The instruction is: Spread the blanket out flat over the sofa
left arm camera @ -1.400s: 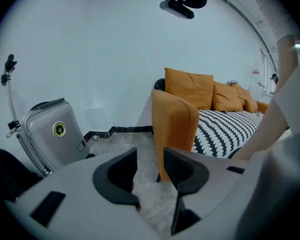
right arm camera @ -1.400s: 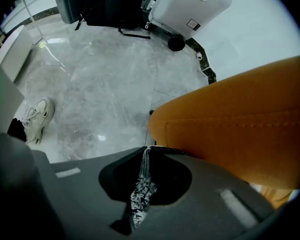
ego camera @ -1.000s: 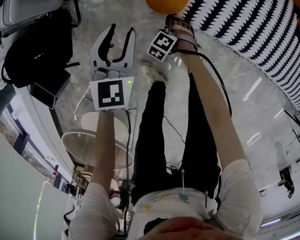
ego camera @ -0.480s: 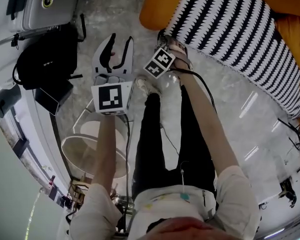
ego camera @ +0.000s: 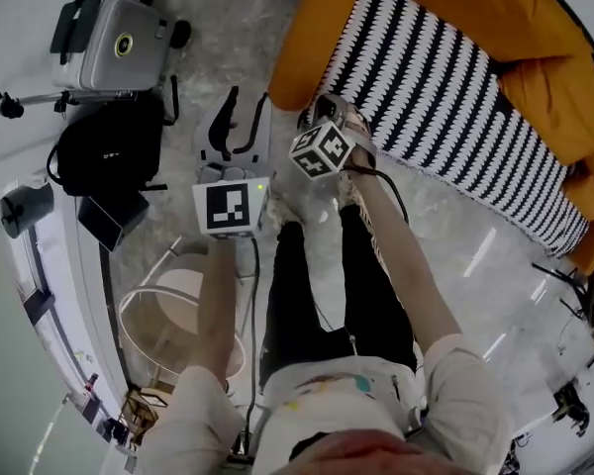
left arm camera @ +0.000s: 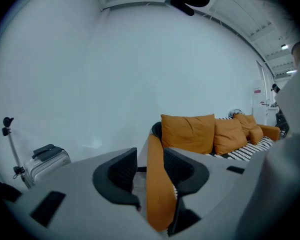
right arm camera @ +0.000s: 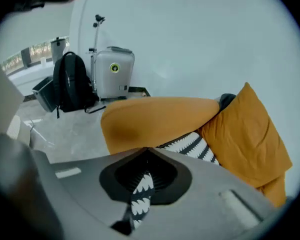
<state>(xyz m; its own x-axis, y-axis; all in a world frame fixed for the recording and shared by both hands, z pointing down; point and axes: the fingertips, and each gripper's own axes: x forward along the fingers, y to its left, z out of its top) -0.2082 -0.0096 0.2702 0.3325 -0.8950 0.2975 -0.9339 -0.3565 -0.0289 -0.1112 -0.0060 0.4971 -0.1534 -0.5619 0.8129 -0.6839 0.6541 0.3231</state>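
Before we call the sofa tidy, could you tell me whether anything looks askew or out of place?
Only the blanket: its near corner is pinched in the shut right claw beside the sofa arm, not lying flat. The rest looks smooth on the seat. The left claw is open and empty.

Bright, even light, glare streaks on the glossy floor (ego camera: 472, 257), fisheye bending and dark corners in both gripper views.
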